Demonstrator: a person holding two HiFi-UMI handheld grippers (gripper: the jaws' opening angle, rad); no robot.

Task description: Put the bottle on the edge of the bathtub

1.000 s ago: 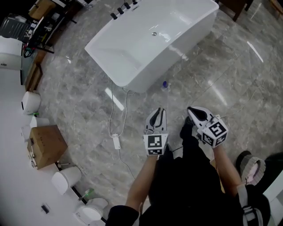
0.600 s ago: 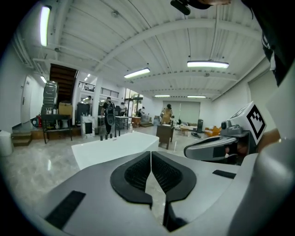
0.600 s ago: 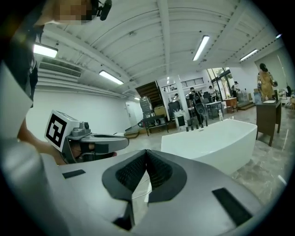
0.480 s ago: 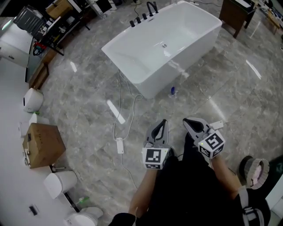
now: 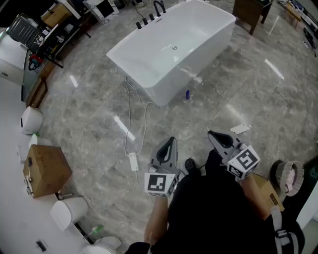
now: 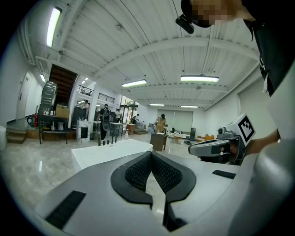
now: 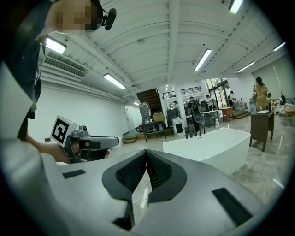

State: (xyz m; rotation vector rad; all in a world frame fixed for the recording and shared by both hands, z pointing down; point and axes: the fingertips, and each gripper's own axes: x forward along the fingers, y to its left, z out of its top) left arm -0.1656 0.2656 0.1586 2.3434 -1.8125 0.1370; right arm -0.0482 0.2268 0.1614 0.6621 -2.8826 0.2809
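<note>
A small blue bottle (image 5: 187, 95) stands on the marble floor, right against the near side of the white bathtub (image 5: 174, 49). Both grippers are held in front of the person's body, well short of the bottle. My left gripper (image 5: 171, 140) is shut with nothing between its pads. My right gripper (image 5: 211, 134) is also shut and empty. In the left gripper view the shut left gripper (image 6: 151, 153) points toward the bathtub (image 6: 110, 152). The right gripper view shows the shut right gripper (image 7: 146, 151) and the bathtub (image 7: 216, 143) ahead. Neither gripper view shows the bottle.
A white cable with a power strip (image 5: 133, 161) runs across the floor from the tub. A cardboard box (image 5: 44, 168) and white toilets (image 5: 67, 213) line the left wall. A paper tag (image 5: 239, 129) lies on the floor; a dark cabinet (image 5: 251, 12) stands beyond the tub.
The left gripper's jaws have closed. Both grippers sit lower in the head view, a little farther from the tub. The bottle has stayed on the floor.
</note>
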